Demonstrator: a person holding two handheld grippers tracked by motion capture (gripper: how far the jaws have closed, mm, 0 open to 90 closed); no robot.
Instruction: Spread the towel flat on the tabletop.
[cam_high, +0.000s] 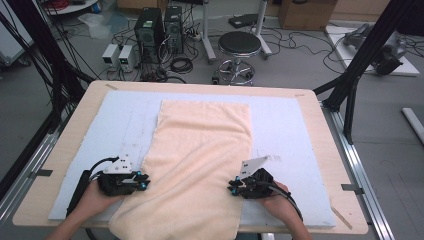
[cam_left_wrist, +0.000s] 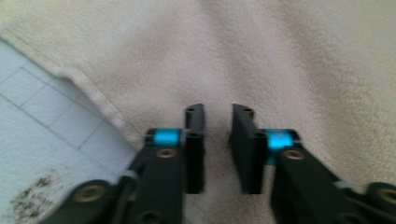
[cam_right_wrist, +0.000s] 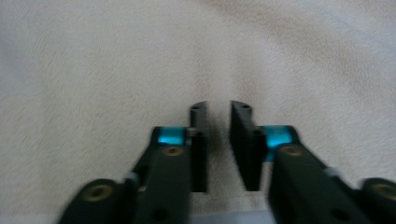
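Both grippers pinch the towel: the left gripper beside its side hem, the right gripper at the opposite edge; jaws nearly closed on cloth. To fold well, I judge, lift both together; keep the fabric between the fingers equally taut.

Lab or robotics workroom. Computer towers at 11 o'clock on grey floor, bench power supplies beside them, cables snaking everywhere. Round stool at 12 o'clock. Black frame struts flank wooden counter.
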